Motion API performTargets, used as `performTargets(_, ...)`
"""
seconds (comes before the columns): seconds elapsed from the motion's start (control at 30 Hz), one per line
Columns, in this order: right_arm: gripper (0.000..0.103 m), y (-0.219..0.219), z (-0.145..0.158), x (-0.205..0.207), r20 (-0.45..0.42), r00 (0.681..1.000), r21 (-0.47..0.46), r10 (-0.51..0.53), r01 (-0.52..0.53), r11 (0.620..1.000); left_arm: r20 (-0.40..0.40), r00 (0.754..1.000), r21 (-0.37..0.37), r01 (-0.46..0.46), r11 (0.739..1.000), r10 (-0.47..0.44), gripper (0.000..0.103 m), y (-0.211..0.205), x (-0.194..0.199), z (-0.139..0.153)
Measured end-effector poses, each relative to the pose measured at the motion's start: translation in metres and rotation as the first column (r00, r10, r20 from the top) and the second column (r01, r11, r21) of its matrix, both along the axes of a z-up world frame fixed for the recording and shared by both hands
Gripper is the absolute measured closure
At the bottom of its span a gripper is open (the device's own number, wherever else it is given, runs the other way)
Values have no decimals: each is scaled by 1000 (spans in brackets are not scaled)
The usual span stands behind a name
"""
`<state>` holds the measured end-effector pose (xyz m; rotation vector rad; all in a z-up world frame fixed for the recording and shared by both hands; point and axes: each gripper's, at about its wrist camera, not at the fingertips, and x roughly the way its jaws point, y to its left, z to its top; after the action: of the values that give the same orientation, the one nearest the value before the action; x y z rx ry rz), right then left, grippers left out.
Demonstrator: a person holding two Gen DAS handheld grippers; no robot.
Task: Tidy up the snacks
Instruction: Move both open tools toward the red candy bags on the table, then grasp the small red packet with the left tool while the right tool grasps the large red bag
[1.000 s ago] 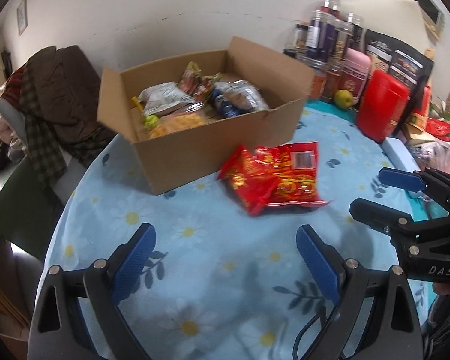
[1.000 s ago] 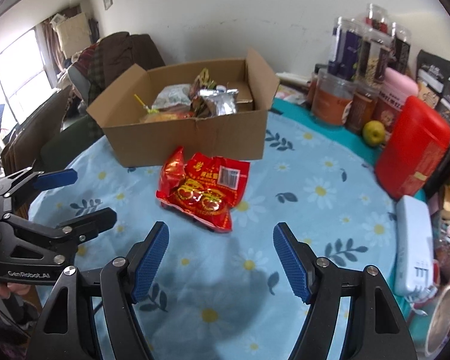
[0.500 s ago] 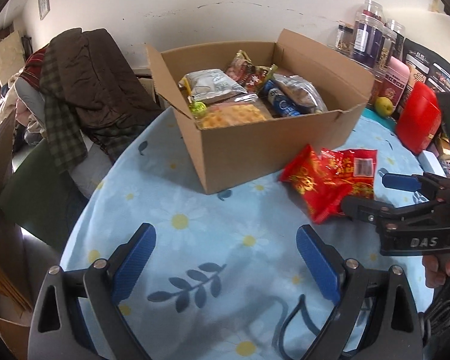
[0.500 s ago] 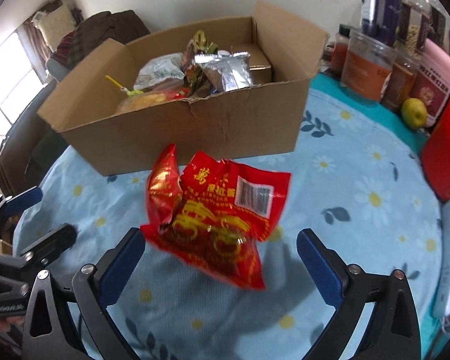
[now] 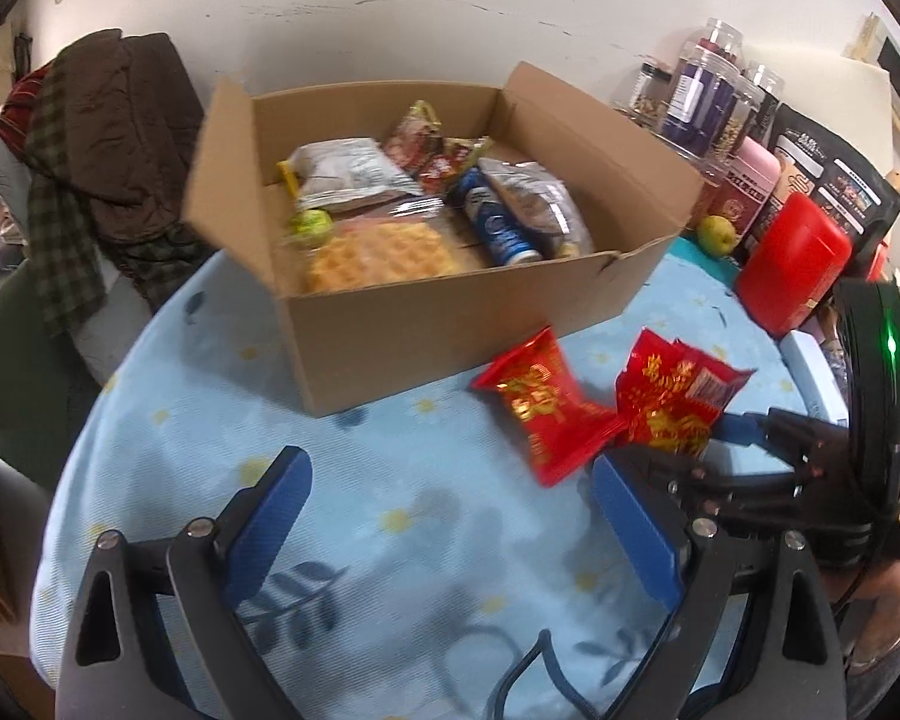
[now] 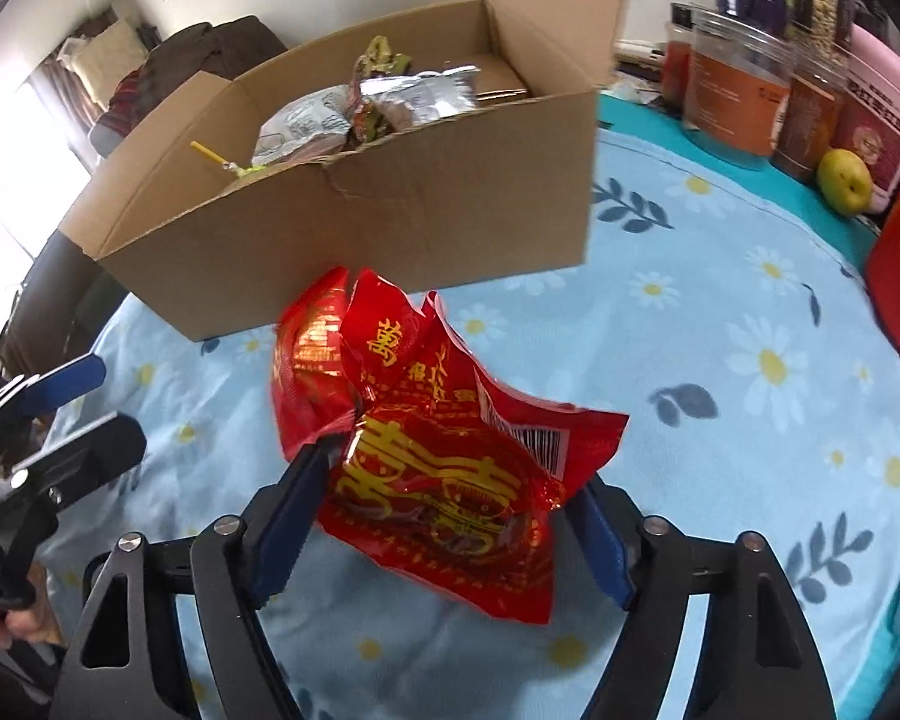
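My right gripper (image 6: pixel 450 480) is closing its jaws on a red snack packet (image 6: pixel 450 480). The blue pads press the packet's two sides and crumple it just above the flowered tablecloth (image 6: pixel 720 324). A second red packet (image 6: pixel 312 354) lies beside it, touching the front of the open cardboard box (image 6: pixel 390 228), which holds several snacks. In the left wrist view the held packet (image 5: pixel 672 402) stands up from the cloth in the right gripper (image 5: pixel 684 441), with the other packet (image 5: pixel 534 402) flat next to it. My left gripper (image 5: pixel 447 468) hangs open over bare cloth in front of the box (image 5: pixel 450 324).
Jars (image 6: pixel 732 96), a pink tin (image 6: pixel 876 114), a green-yellow fruit (image 6: pixel 843 180) and a red container (image 5: pixel 792 264) line the table's right and back. A chair piled with clothes (image 5: pixel 102 138) stands left of the table. A hand (image 5: pixel 888 618) holds the right gripper.
The right gripper came down over the red packet, opened wide, then closed on it and crumpled it. The left gripper drifted closer to the box and stayed open.
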<state>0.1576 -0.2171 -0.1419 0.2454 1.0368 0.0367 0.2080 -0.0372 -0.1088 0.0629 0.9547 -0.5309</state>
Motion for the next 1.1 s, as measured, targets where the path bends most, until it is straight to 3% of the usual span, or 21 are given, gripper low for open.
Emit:
performTargets(0.2,26,-23,3,-18,-12,999,-16,-52,52,999,-41,999,-12,10,1000,-11,7,-29,6,-7)
performTargets(0.4,26,-43,3,-30,-24,995,-28,-93,92,995,-37,999,29,-11,1000,13,8,-54,14,-21)
performTargets(0.57,25,-49,3,-30,-20,996,-30,-90,89,996,-86,996,72,-19,997,25,30,-69,23,-38)
performTargets(0.63,25,-47,3,-30,-20,996,-39,-82,81,996,-89,996,71,-21,997,28,34,-71,24,-42)
performTargets(0.7,25,-44,3,-27,-17,997,-50,-75,74,996,-65,998,75,-11,997,16,47,-74,23,-41)
performTargets(0.73,24,-46,4,-31,-16,997,-51,-75,74,996,-61,998,76,-3,997,7,59,-75,23,-40)
performTargets(0.77,24,-45,4,-30,-16,997,-50,-75,74,996,-56,998,80,3,997,2,63,-77,22,-39)
performTargets(0.87,25,-44,4,-29,-13,997,-49,-74,74,996,-59,998,74,33,997,-29,72,-79,19,-37)
performTargets(1.1,27,-40,5,-41,-11,998,-30,-61,61,998,-86,991,83,111,990,-104,72,-83,-2,-34)
